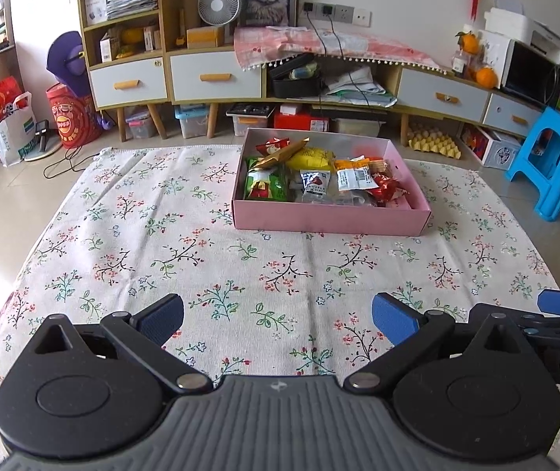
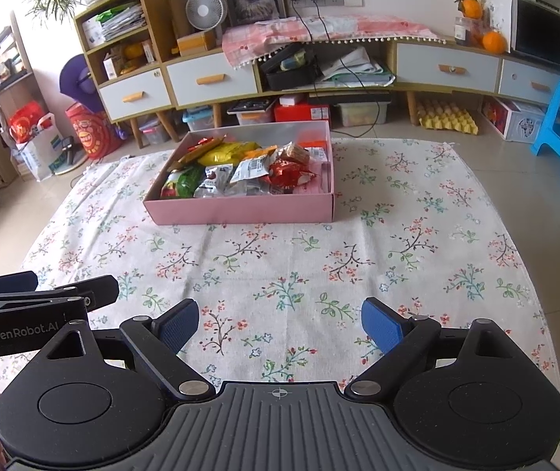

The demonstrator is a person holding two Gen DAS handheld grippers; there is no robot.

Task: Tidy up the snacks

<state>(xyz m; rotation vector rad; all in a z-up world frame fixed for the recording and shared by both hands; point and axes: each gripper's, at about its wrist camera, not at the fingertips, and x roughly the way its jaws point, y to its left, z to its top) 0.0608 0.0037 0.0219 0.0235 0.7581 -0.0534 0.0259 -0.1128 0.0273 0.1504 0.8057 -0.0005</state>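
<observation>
Spread over the tabletop (image 1: 24,204), a woven cotton-like tablecloth (image 1: 185,243), off-white, printed with small red, green and blue flower sprigs, lightly creased. Toward 12 o'clock in the left wrist view, a shallow rectangular pink cardboard box (image 1: 327,218) with smooth matte walls, open-topped, resting flat on the cloth; in the right wrist view the same box (image 2: 240,208) toward 11 o'clock. Inside it, a loose heap of crinkly plastic snack packets: a green packet (image 1: 266,184) at the near left corner, a puffy yellow bag (image 1: 311,158) behind it, a thin gold-brown wrapper (image 1: 280,155) lying aslant on top, a silver-grey pouch with red print (image 1: 313,185) in the middle, a white sachet with a barcode label (image 1: 356,178) beside that, and a shiny red foil packet (image 1: 388,188) toward the right wall. Left gripper (image 1: 278,320) low at 6 o'clock above bare cloth, spread wide and holding nothing, black hinged arms ending in flat pads (image 1: 392,324) of dimpled blue rubber. Right gripper (image 2: 280,325) likewise at 6 o'clock, wide apart and empty, same textured blue pads (image 2: 382,324). Both well apart from the box. Beyond the tabletop at 3 o'clock, a glossy moulded blue plastic stool (image 1: 555,165) on the tiled floor.
</observation>
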